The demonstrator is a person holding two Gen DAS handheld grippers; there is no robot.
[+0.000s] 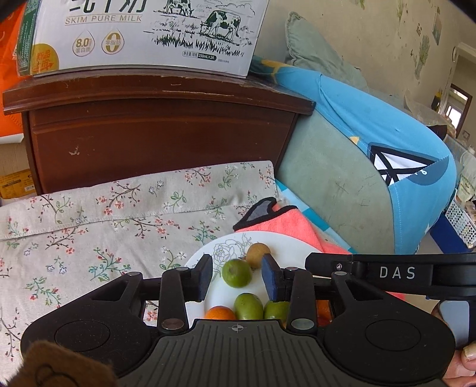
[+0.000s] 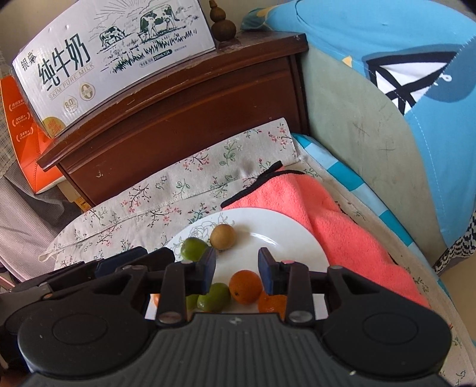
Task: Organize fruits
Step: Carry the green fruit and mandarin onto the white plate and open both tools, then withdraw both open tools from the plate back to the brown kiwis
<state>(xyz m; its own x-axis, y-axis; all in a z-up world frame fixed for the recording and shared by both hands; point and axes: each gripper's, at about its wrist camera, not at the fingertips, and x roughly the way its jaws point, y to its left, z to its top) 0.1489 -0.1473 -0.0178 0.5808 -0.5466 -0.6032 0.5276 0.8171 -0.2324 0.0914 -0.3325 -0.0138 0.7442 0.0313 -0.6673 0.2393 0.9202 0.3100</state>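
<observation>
At the far left an orange carton (image 2: 20,125) stands beside a dark wooden nightstand (image 1: 160,131). On the nightstand's top sits a white milk case (image 1: 142,32) printed with cows and "SKIM PURE MILK"; in the right wrist view a small brown gourd ornament (image 2: 222,25) stands just behind its right end. In front of the nightstand lies a grey floral cloth (image 1: 89,220), spread over a soft surface that looks like a bed. Partly on this cloth rests a white plate (image 2: 285,235) with a faint rose outline drawn on its rim.

The left tool (image 1: 237,277) hovers over the plate with its jaws apart, a green fruit (image 1: 237,273) lying between the blue pads (image 1: 205,275) without touching them. Just behind it sits a tan round fruit (image 1: 258,254). Nearer the camera lie two more green fruits (image 1: 248,306) and an orange one (image 1: 219,313), close together.

The right tool (image 2: 237,272) is also spread wide above the plate, and a small orange (image 2: 245,286) sits between its fingers, free of both.

To the right of the plate a coral towel (image 2: 336,226) with black trim is tucked partly under its edge. Beyond that rises a grey-green padded backrest (image 1: 333,190), draped with a bright blue cover (image 1: 383,125) showing a sailboat print. At the far right of the left wrist view a pale wall (image 1: 383,38) bears plant stickers.
</observation>
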